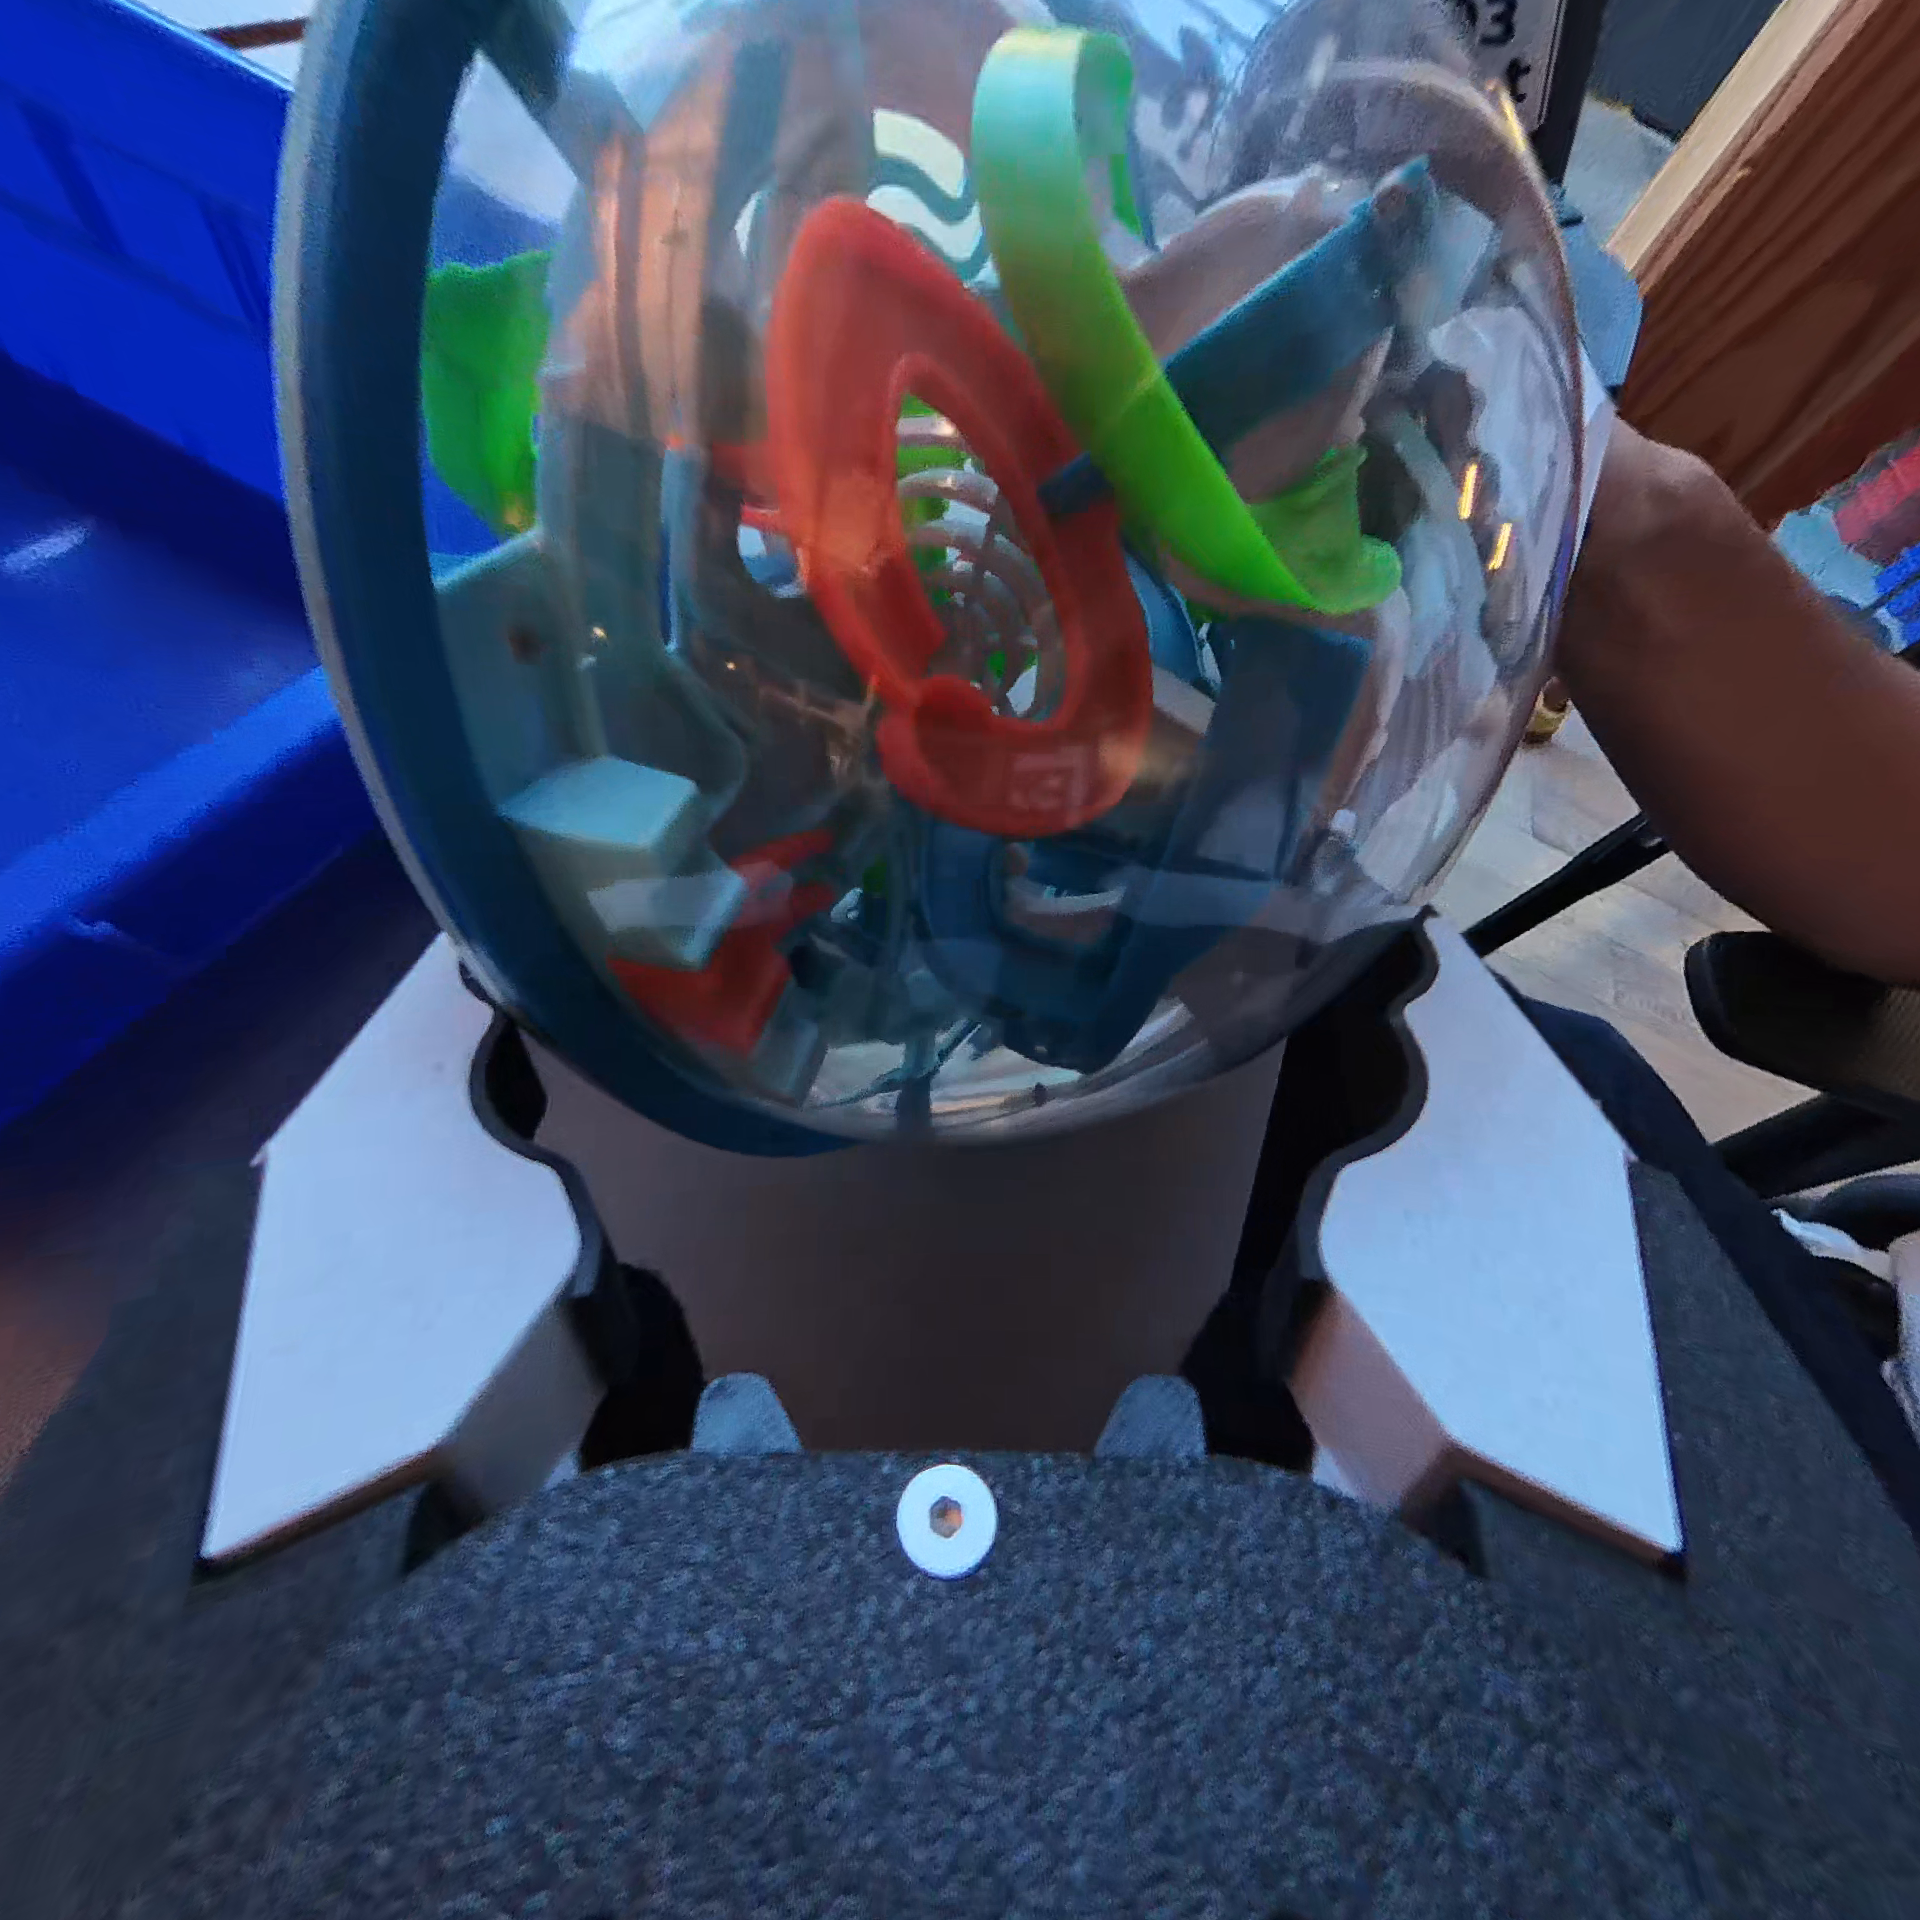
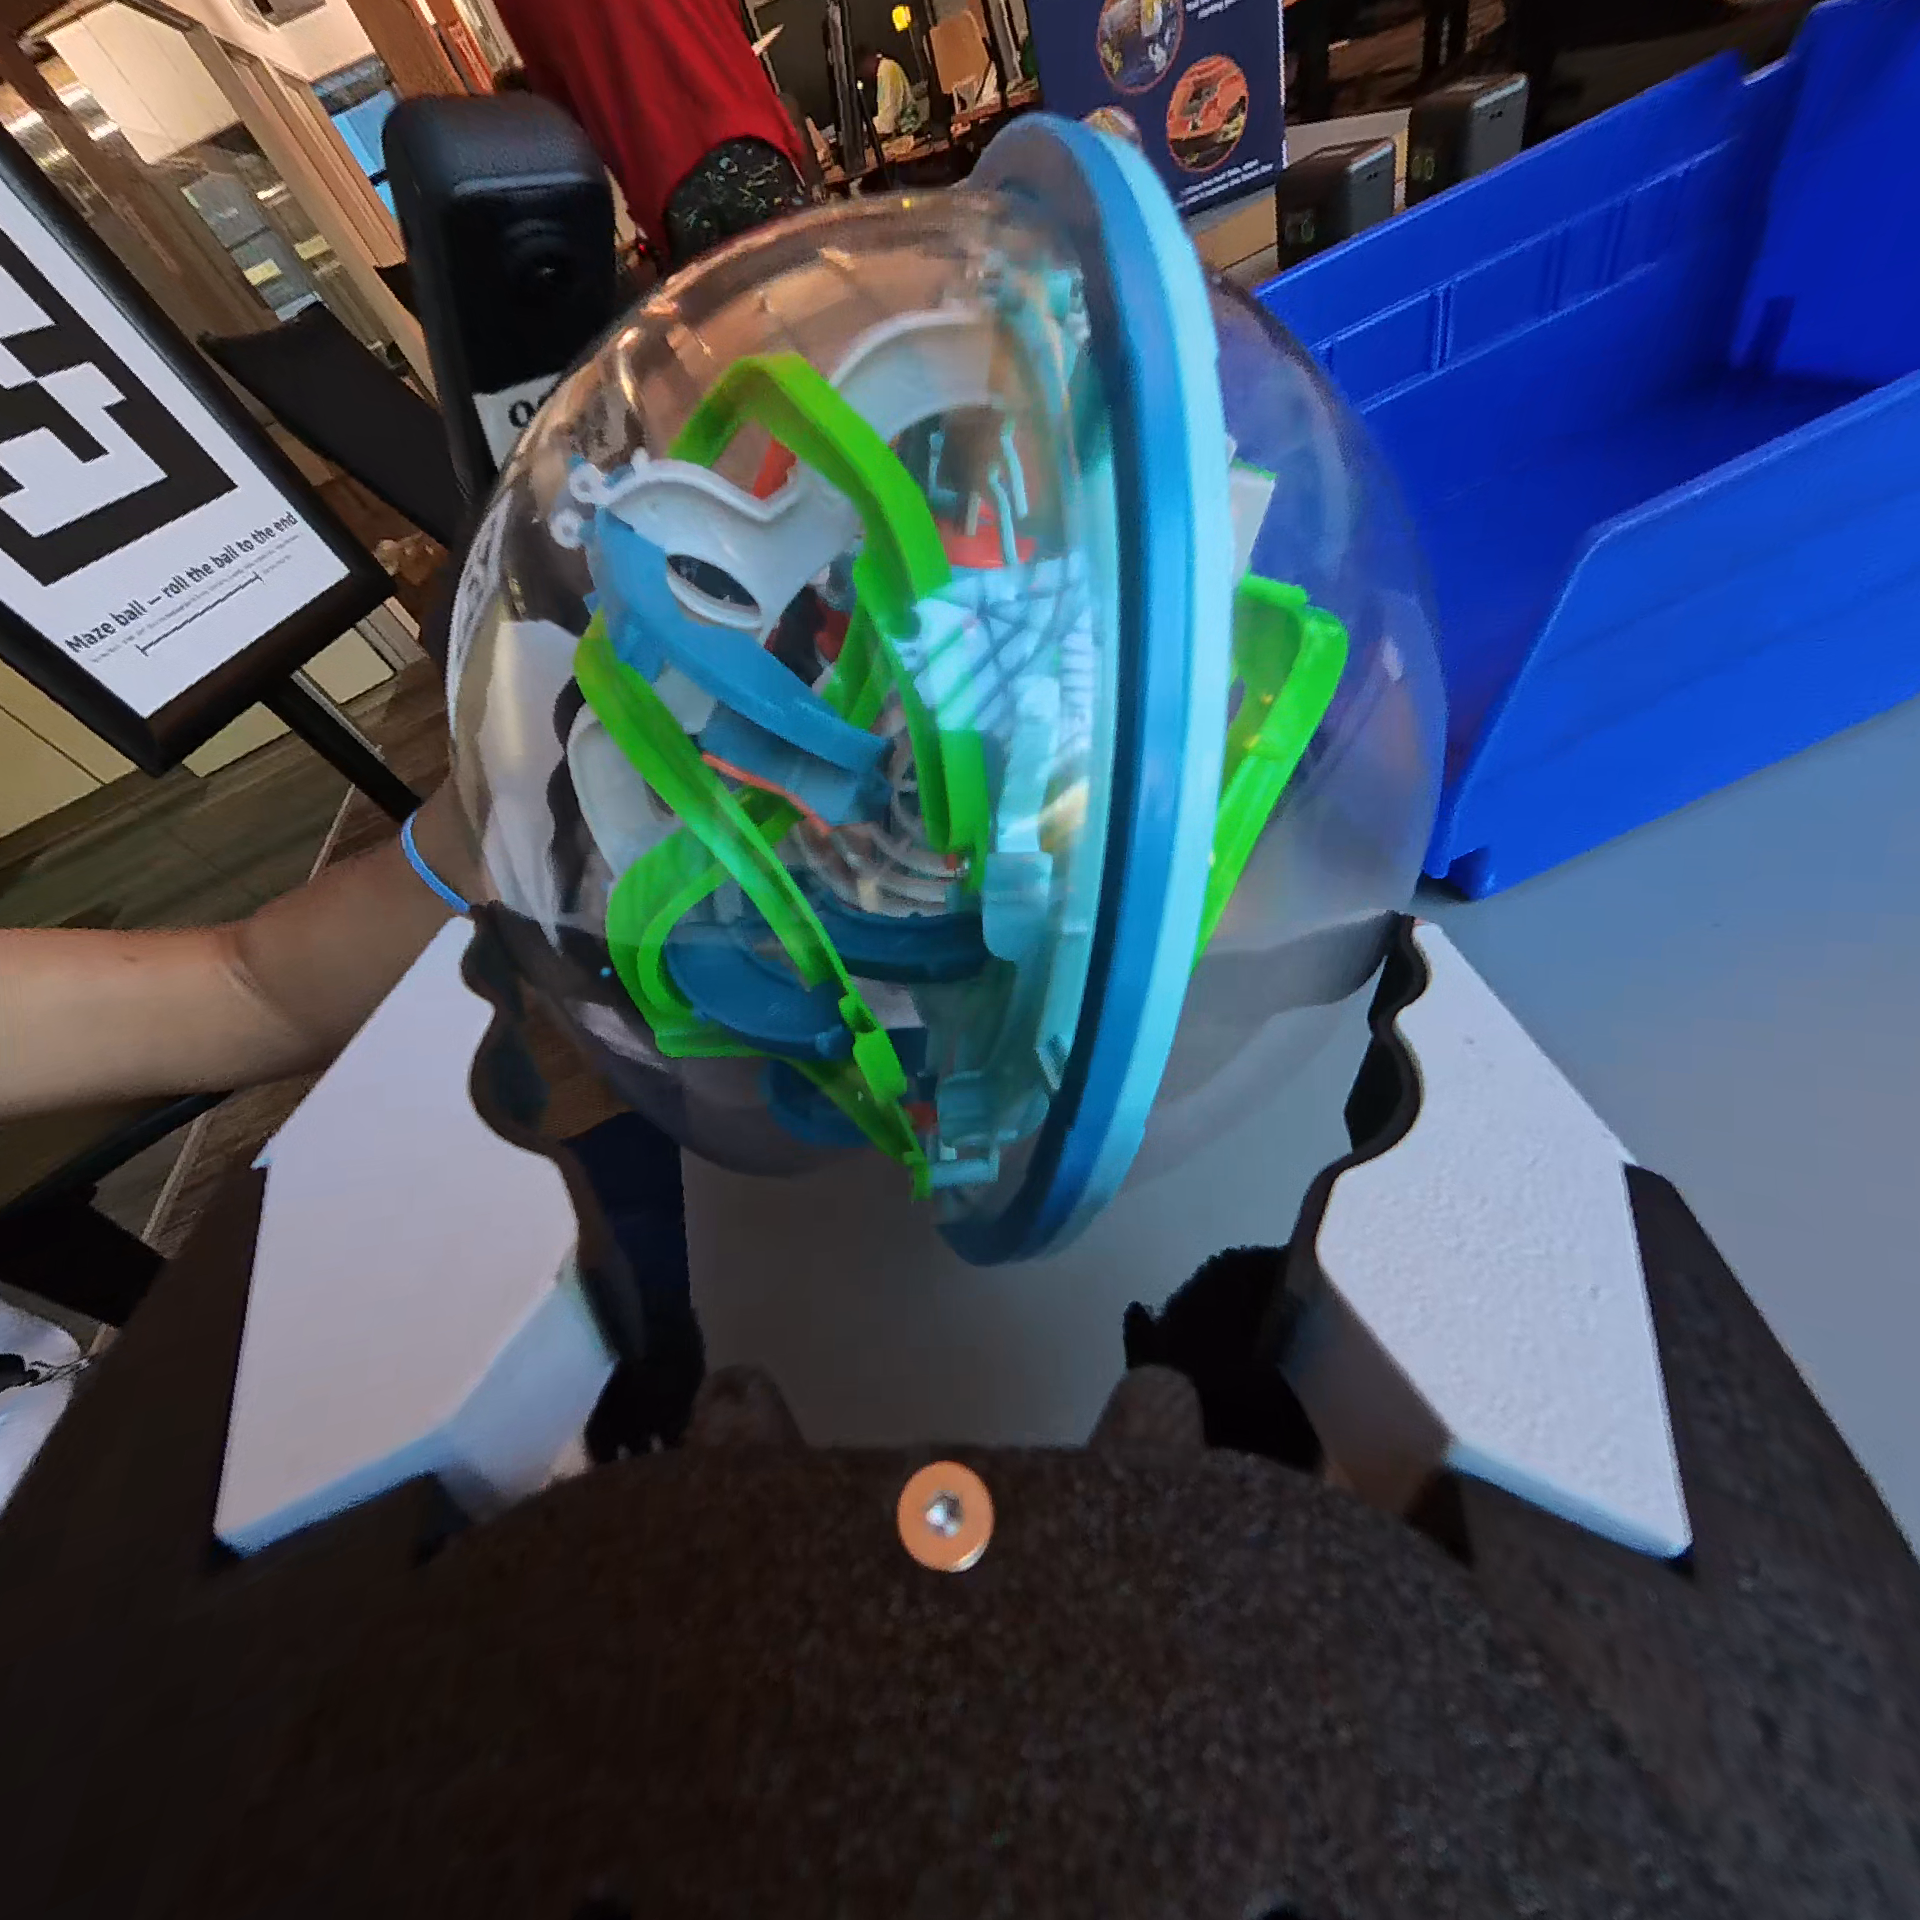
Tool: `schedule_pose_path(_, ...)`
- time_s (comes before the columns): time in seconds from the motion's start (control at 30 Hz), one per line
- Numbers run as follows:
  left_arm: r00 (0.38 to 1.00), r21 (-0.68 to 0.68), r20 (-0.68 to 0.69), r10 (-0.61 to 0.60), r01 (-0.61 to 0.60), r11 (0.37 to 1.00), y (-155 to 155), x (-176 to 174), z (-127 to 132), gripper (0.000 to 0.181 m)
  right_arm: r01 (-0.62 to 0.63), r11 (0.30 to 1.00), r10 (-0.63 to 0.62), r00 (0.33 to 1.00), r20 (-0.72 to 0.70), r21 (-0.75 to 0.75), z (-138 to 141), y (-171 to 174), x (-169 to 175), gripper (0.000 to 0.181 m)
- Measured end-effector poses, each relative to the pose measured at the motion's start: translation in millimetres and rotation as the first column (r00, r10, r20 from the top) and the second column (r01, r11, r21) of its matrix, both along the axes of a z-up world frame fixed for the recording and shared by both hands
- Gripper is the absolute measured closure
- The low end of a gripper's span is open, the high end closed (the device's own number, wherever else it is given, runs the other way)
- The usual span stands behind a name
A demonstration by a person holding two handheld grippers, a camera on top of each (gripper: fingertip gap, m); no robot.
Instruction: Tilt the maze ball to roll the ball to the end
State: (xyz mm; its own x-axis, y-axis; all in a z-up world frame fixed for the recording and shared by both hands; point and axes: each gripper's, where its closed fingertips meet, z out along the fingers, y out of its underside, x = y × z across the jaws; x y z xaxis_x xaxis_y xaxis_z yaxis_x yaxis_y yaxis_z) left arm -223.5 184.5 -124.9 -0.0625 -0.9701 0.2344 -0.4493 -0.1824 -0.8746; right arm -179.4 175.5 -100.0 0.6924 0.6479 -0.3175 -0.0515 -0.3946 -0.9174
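Observation:
The maze ball [image 1: 935,520] is a clear sphere with a blue equator ring and red, green, blue and white tracks inside. It is held up off the table, with its ring standing nearly upright. My left gripper [image 1: 951,997] has its wide-spread fingers pressed against the ball's lower sides. My right gripper [image 2: 935,987] holds the same maze ball [image 2: 935,675] from the opposite side in the same way. The person's arm [image 1: 1714,727] shows behind the ball, and the other arm [image 2: 156,997] shows in the right wrist view. I cannot make out the small rolling ball inside.
A blue plastic bin [image 1: 135,623] stands close beside the ball; in the right wrist view the bin [image 2: 1662,520] is at the right on the grey table [image 2: 1714,1039]. A framed sign on a stand [image 2: 156,499] and a black camera [image 2: 499,239] are at the left. Wooden furniture [image 1: 1787,208] is at the upper right.

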Motion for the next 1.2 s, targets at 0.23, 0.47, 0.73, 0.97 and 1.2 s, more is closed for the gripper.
schedule_pose_path(0.23, 0.999, -0.100, 0.038, -0.018, 0.022, 0.995, -10.4, 3.4, -2.4, 0.025, 0.023, 0.996, -0.018, 0.998, 0.054, -0.083, 4.1, -7.2, 2.3, 0.026)
schedule_pose_path(0.47, 0.997, -0.049, 0.073, -0.025, 0.029, 0.998, -13.3, 4.1, -0.2, 0.025, 0.019, 0.999, -0.014, 0.991, 0.135, -0.034, 11.0, -11.4, 1.9, 0.024)
schedule_pose_path(0.73, 1.000, 0.000, 0.011, -0.029, 0.029, 1.000, -16.1, 5.1, -13.6, 0.025, -0.009, 1.000, 0.005, 0.973, 0.230, 0.016, 8.0, -14.5, 5.2, 0.026)
schedule_pose_path(0.97, 1.000, -0.001, 0.007, -0.018, 0.018, 1.000, -15.2, 3.7, -14.4, 0.028, -0.018, 0.998, 0.008, 0.985, 0.173, 0.056, 9.4, -12.2, 4.9, 0.025)
schedule_pose_path(1.2, 1.000, 0.049, 0.003, -0.022, 0.022, 0.999, -16.6, 0.2, -15.4, 0.031, -0.065, 0.997, 0.061, 0.995, 0.080, 0.045, 18.9, -18.3, 5.7, 0.026)
